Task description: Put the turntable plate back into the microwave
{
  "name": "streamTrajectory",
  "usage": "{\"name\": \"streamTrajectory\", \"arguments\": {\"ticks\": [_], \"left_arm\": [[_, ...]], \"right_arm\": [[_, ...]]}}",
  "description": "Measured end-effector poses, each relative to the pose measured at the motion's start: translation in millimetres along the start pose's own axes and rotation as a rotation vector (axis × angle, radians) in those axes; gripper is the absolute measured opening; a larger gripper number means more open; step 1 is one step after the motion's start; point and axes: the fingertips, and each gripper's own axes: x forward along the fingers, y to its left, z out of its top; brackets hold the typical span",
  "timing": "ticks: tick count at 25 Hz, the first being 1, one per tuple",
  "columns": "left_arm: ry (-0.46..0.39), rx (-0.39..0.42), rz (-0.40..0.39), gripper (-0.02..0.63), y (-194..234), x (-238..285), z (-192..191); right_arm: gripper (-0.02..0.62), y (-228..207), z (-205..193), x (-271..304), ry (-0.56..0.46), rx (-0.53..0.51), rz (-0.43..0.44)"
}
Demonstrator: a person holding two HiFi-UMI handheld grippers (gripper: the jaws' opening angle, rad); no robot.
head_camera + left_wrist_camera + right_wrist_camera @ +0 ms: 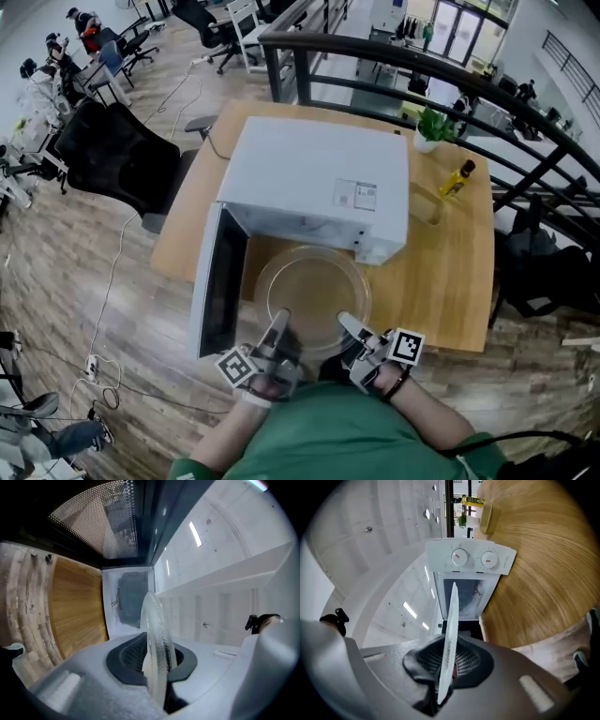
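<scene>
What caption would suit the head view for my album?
The left tongs and right tongs hold a glass plate by its near rim before the open microwave on a wooden table.

Wooden table (450, 281) at centre, on plank floor (56, 281). Toward the table's one-o'clock corner, small potted plant (433, 126) in a white pot. Nearby at two o'clock, upright yellow bottle (457, 178) with dark cap, beside a clear vessel (424, 204) too faint to identify. At ten o'clock, black office chair (112, 150) close to the table's edge. Dark curved railing (412, 67) sweeping from twelve to three o'clock. Black bag (539, 267) at three o'clock. Pale cable (111, 281) trailing toward eight o'clock, near a power strip (91, 366). Seated people (56, 56) far off at eleven o'clock.
</scene>
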Motion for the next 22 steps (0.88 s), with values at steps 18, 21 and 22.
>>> {"name": "streamTrajectory", "arguments": {"ticks": [18,21,22], "left_arm": [[-0.054,-0.015,0.074,0.043,70.9,41.6,34.5],[-0.031,-0.020,0.082,0.041,82.9,47.9,45.0],[-0.020,-0.016,0.084,0.041,86.3,49.9,48.4]], "right_arm": [[0.037,-61.1,45.9,47.5,0.039,-0.003,-0.073],[0.037,-70.0,49.2,57.2,0.027,-0.012,-0.090],[0.037,-72.3,49.8,59.9,0.020,-0.012,-0.093]]}}
